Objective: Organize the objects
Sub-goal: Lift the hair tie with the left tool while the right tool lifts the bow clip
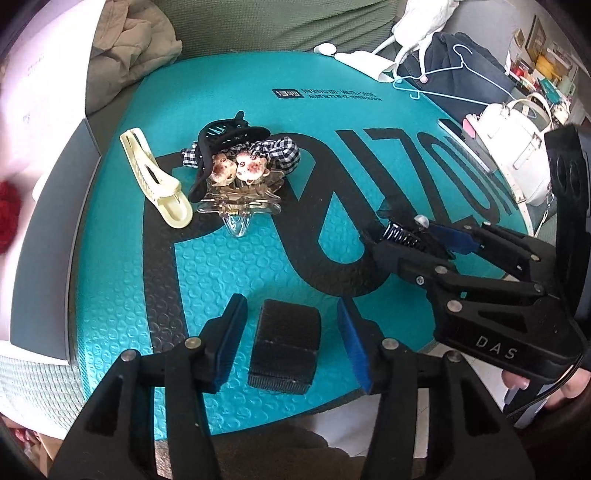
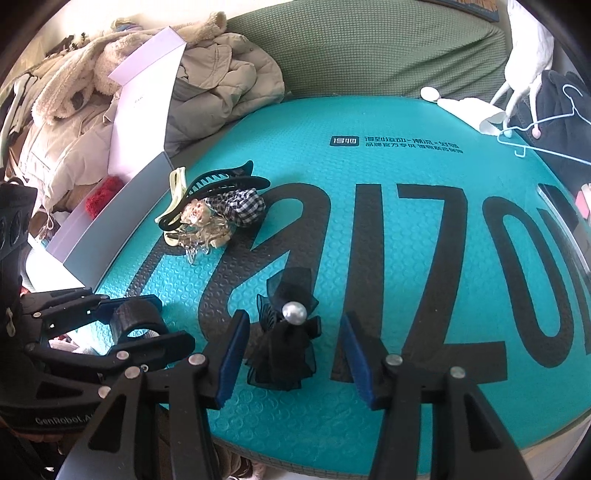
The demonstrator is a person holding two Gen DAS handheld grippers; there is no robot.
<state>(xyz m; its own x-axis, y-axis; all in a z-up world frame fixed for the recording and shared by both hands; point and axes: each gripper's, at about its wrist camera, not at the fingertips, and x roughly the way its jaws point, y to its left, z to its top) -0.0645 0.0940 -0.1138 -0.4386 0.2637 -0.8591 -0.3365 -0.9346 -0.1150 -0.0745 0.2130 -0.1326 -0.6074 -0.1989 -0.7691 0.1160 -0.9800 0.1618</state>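
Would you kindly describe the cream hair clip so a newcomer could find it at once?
Start at the teal mat and find the heap of hair accessories near its far left corner. The cream clip lies at the heap's left edge: long, flat, toothed, and the only pale, plain piece there.

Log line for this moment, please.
left gripper: jaws open around black band | right gripper: jaws open around pearl bow | clip pile untouched

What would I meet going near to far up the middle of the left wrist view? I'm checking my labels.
Black hair band between the open left gripper fingers → clear claw clip → bear clips → black claw clip → green sofa back.
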